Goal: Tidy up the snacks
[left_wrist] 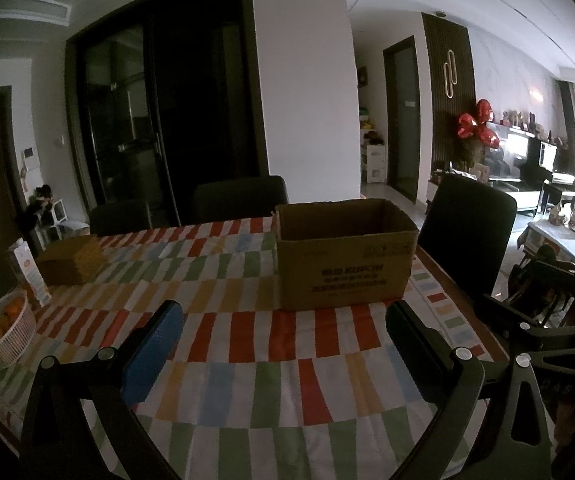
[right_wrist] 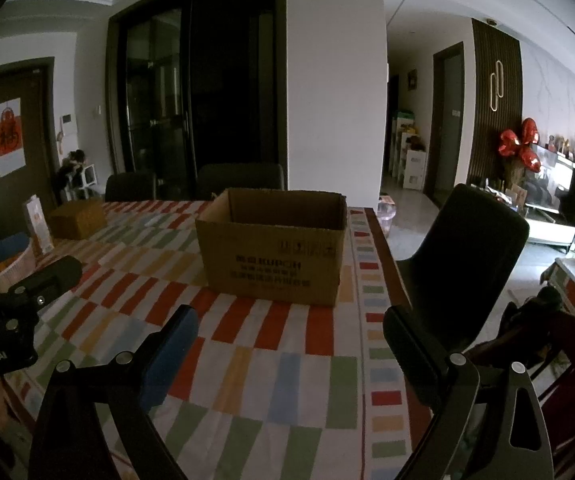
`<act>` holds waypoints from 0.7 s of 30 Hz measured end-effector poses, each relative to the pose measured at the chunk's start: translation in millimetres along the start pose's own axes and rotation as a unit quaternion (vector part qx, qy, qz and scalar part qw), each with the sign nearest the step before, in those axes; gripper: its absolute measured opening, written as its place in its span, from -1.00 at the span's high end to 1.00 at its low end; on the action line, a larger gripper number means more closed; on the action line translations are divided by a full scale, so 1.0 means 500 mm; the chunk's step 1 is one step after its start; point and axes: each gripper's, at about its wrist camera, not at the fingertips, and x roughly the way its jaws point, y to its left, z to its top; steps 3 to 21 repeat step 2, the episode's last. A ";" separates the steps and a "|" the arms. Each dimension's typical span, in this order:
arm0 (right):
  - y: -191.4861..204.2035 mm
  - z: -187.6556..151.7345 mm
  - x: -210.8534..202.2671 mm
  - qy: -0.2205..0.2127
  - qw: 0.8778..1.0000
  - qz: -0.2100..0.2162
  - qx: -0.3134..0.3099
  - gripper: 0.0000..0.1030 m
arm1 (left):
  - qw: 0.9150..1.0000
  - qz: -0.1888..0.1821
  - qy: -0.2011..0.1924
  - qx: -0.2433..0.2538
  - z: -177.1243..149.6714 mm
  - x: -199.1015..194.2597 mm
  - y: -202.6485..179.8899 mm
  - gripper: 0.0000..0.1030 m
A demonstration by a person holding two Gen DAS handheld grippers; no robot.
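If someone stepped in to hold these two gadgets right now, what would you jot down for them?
Left hand-held gripper: open, holding nothing, above the striped tablecloth.
Right hand-held gripper: open, also holding nothing.
Cardboard box: open-topped, upright near the table's right edge; its contents cannot be seen.
Basket of oranges, a carton and a small brown box sit at the left end.
Done: nothing visibly sorted. Left: apparently the whole job; no loose snacks are in view.
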 end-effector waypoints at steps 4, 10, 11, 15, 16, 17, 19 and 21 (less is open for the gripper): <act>0.000 0.000 -0.001 0.001 1.000 0.000 0.000 -0.83 | 1.000 0.001 0.001 0.000 0.000 0.001 0.001 -1.00; 0.000 0.000 -0.001 0.001 1.000 0.000 0.000 -0.83 | 1.000 0.001 0.001 0.000 0.000 0.001 0.001 -1.00; 0.000 0.000 -0.001 0.001 1.000 0.000 0.000 -0.83 | 1.000 0.001 0.001 0.000 0.000 0.001 0.001 -1.00; 0.000 0.000 -0.001 0.001 1.000 0.000 0.000 -0.83 | 1.000 0.001 0.001 0.000 0.000 0.001 0.001 -1.00; 0.000 0.000 -0.001 0.001 1.000 0.000 0.000 -0.83 | 1.000 0.001 0.001 0.000 0.000 0.001 0.001 -1.00; 0.000 0.000 -0.001 0.001 1.000 0.000 0.000 -0.83 | 1.000 0.001 0.001 0.000 0.000 0.001 0.001 -1.00; 0.000 0.000 -0.001 0.001 1.000 0.000 0.000 -0.83 | 1.000 0.001 0.001 0.000 0.000 0.001 0.001 -1.00; 0.000 0.000 -0.001 0.001 1.000 0.000 0.000 -0.83 | 1.000 0.001 0.001 0.000 0.000 0.001 0.001 -1.00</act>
